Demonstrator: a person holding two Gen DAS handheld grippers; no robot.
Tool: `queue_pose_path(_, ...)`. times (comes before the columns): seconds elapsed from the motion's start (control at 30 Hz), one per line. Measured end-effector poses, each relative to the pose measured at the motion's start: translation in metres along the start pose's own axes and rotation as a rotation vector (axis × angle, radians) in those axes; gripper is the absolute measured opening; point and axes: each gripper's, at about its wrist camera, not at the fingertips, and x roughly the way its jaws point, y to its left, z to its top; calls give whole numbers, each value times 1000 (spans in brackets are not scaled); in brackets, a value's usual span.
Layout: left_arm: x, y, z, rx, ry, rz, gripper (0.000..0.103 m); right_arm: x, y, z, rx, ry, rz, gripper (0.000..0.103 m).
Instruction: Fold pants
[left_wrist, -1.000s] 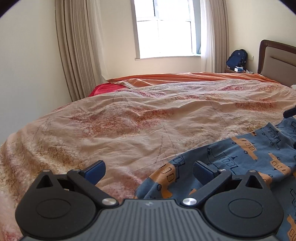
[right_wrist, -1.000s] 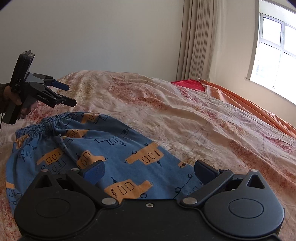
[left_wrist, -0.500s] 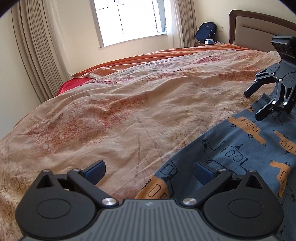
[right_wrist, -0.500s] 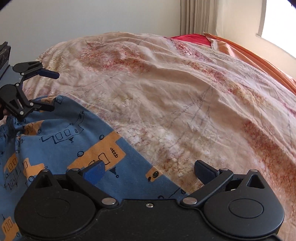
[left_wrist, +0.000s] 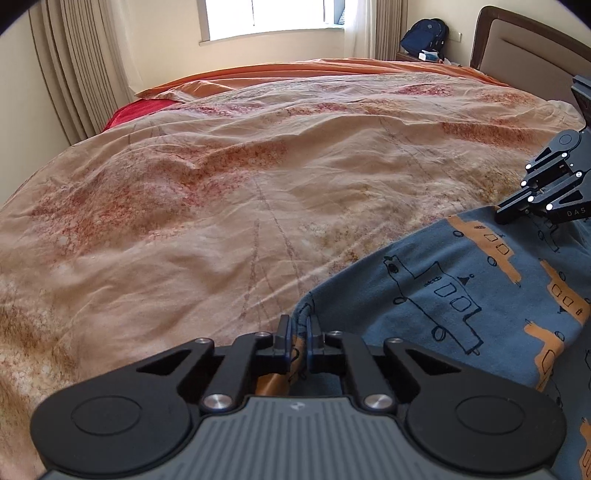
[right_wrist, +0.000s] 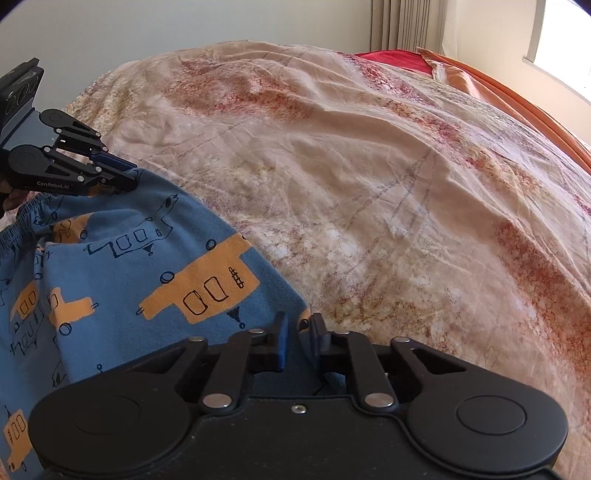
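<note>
Jaws on both left gripper (left_wrist: 296, 334) and right gripper (right_wrist: 296, 334) just clamped the pants (left_wrist: 461, 295) edge; we're set to lift and fold.

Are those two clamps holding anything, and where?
Both hold the blue pants: left gripper pinches the waistband edge, right gripper the far hem edge.

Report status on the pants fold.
Left gripper, right gripper: jaws just closed, each pinching pants edge. Pants flat on bedspread, unfolded. Nothing in the way.
</note>
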Motion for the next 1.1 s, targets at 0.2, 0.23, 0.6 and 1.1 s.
queue_pose_path(0.2,-28,-7,10,32,-118,125,3,-16,22,10,-100,-76,-147,1)
queue_pose_path(0.23,-30,-6,12,24,-127,148,3,-20,26,15,-119,-109,-191,1)
queue_pose_path(0.6,-84,-18,-5,16,-251,194,3,-56,47,24,-95,-224,-240,1)
queue_pose_path(1.1,-197,-90,-105,102,-396,228,3,-184,159,-83,-127,-373,-187,1)
